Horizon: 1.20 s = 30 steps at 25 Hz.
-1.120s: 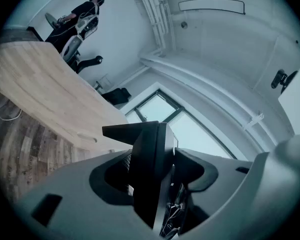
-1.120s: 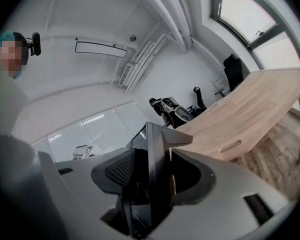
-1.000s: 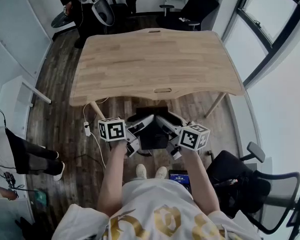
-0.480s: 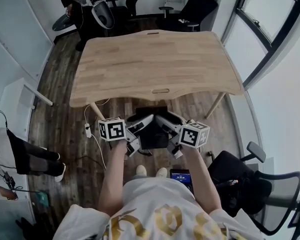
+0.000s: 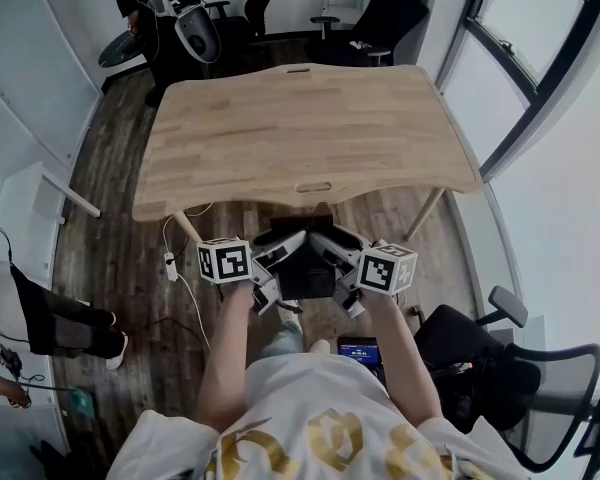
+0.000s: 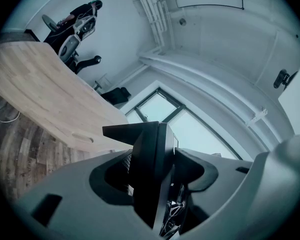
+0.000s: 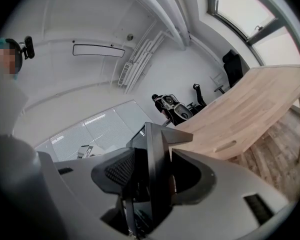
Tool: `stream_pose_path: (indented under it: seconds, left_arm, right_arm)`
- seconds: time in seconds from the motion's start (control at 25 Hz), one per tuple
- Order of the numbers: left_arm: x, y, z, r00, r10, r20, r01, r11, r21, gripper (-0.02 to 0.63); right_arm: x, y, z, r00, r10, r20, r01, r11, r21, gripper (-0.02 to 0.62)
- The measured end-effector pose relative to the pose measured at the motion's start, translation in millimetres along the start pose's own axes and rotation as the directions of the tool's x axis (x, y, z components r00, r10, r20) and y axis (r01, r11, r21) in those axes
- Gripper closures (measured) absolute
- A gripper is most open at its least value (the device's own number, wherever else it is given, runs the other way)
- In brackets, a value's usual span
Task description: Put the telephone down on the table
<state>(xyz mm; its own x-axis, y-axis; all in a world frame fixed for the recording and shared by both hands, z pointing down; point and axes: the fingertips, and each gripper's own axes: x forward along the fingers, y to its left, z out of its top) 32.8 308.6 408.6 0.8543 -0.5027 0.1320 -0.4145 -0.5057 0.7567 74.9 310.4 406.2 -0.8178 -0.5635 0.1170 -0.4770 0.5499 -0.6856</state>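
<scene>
A black telephone (image 5: 305, 270) hangs in the air between my two grippers, in front of the near edge of the wooden table (image 5: 300, 128). From the left, my left gripper (image 5: 278, 258) is shut on it. My right gripper (image 5: 332, 258) is shut on it from the right. In the left gripper view the telephone (image 6: 151, 164) stands on edge between the jaws of the left gripper (image 6: 155, 176), with the table (image 6: 45, 96) beyond it. The right gripper view shows the same telephone (image 7: 156, 169) clamped in the right gripper (image 7: 149, 176), and the table (image 7: 250, 109) lies ahead on the right.
Black office chairs (image 5: 385, 18) and equipment (image 5: 185, 18) stand behind the table. Another chair (image 5: 500, 368) is at my right. A cable with a white plug (image 5: 170, 263) lies on the wood floor, and a person's legs (image 5: 60, 313) show at the left.
Both grippers stay shut on the telephone in the same place. The view has shifted slightly and my feet below have moved.
</scene>
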Motion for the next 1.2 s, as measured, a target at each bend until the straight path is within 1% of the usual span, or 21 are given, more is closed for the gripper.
stream_pose_path:
  seconds: [0.12,0.24,0.44,0.6,0.8,0.96,1.08,1.2]
  left_arm:
    - [12.7,8.9,7.9,1.000,-0.003,-0.003,0.003,1.000,0.002,0.353]
    - [24.8,26.4,18.4,1.000,0.000,-0.019,0.000,1.000,0.004,0.353]
    - [59.4,58.2,48.9,0.999,-0.028,-0.025,0.028,1.000,-0.012,0.353]
    - [89.8,94.1,85.7,0.998,-0.040,-0.049,0.039,0.999,-0.024,0.353]
    - [131.3,137.5,158.7,0.995,-0.063,-0.075,0.061,0.998,-0.027,0.353]
    - [145.9,171.5,191.0,0.993,-0.065,-0.094,0.064,0.998,-0.020,0.353]
    - [152.6,196.5,222.8,0.994,-0.066,-0.092,0.064,0.998,-0.021,0.353]
    - [155.6,221.5,244.5,0.994,-0.061,-0.094,0.059,0.998,-0.030,0.354]
  right_arm:
    - [4.8,-12.5,10.1,1.000,-0.006,0.003,0.006,1.000,0.000,0.380]
    - [17.0,-28.8,18.7,1.000,-0.021,0.004,0.021,1.000,0.009,0.380]
    - [45.1,-69.3,45.8,0.999,-0.042,0.001,0.042,0.999,0.013,0.380]
    - [79.0,-104.9,76.5,0.998,-0.069,0.000,0.069,0.997,0.029,0.380]
    - [135.3,-148.7,137.4,0.996,-0.093,0.011,0.093,0.995,0.037,0.380]
    - [172.0,-173.0,156.9,0.995,-0.098,0.013,0.097,0.994,0.050,0.380]
    - [205.9,-186.9,176.1,0.995,-0.098,0.015,0.097,0.994,0.050,0.380]
    - [234.2,-198.8,187.1,0.995,-0.104,0.011,0.103,0.993,0.050,0.380]
